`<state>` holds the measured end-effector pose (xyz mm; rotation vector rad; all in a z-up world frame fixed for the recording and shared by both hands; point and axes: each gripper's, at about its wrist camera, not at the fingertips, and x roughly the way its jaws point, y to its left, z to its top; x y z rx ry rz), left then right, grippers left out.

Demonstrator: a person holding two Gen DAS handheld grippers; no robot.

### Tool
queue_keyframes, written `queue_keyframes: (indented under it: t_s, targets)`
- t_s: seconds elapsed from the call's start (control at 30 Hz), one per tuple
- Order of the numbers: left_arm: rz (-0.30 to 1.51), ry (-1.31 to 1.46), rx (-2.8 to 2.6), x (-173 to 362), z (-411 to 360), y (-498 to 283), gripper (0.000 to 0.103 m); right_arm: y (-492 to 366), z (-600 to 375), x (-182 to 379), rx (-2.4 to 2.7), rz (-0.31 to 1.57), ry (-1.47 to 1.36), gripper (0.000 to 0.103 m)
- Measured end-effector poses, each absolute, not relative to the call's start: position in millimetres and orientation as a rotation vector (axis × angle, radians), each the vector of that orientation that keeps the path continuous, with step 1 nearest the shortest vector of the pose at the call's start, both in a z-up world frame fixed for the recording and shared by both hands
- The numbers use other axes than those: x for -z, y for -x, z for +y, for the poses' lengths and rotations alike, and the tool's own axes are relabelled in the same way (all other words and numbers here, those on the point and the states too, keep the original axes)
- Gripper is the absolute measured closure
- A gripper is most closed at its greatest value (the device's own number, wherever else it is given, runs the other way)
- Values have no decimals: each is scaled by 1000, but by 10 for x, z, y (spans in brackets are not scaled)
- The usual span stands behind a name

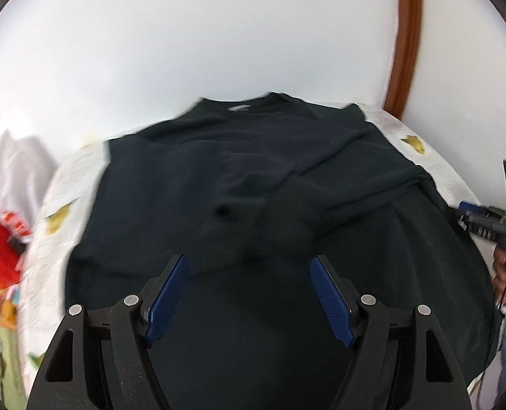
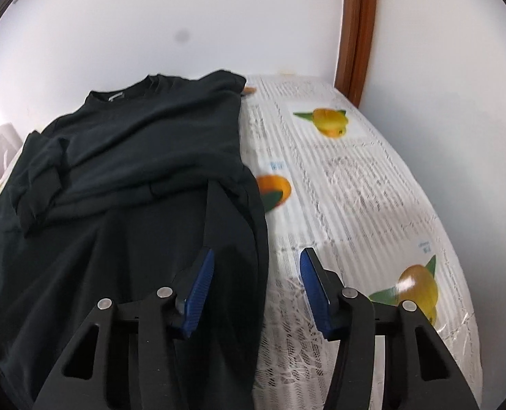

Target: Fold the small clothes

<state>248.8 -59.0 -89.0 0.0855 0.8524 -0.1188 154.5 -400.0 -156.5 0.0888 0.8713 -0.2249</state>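
A dark shirt is spread flat on the worktop, which is covered by a white lace cloth printed with fruit. The collar is turned toward the far wall and the hem toward the cameras, so the long axis is seen to run from near to far; the right-hand edge of the shirt lies well in from the worktop's right side, while much of the left part of the cloth is covered. Both sleeves appear folded in across the chest, one lying slantwise in the left wrist view. The fabric is judged soft, light and limp: it will sag and crease when lifted, is not fragile, and is likely to drag a little on the lace. It is best pinched at an edge or corner, probably at the hem's two corners, so that the lower half can be carried up toward the collar. The left gripper is held over the lower body of the shirt, fingers apart and nothing between them. The right gripper is held astride the shirt's right edge, fingers likewise apart and empty. Blur is present in both views.
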Motion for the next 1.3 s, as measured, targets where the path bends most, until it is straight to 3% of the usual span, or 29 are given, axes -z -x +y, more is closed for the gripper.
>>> queue_keyframes:
  t_s: [0.33,0.5,0.6,0.67,0.7,0.93,1.1,1.3]
  targets:
    - [862,-320,108,1346,-1296,-2954,33,-1498,-4021,1716,197,832,-97,52]
    - [857,-365,59,1483,-1327,-3118,44,-1495,-4068,1741,172,835,-133,51]
    - [848,-337,65,1495,-1293,-3152,58,-1494,-4105,1749,158,834,-158,50]
    - [848,-341,63,1456,-1271,-3146,84,-1498,-4072,1749,166,837,-142,50]
    - [849,-319,64,1417,-1227,-3142,87,-1503,-4059,1750,169,838,-134,50]
    - [808,-100,45,992,-564,-3054,90,-1492,-4003,1703,199,845,-62,50]
    - [759,21,9,722,103,-3036,90,-1571,-3824,1319,205,796,-12,50]
    - [802,184,-49,830,857,-3120,91,-1947,-3440,979,142,740,51,49]
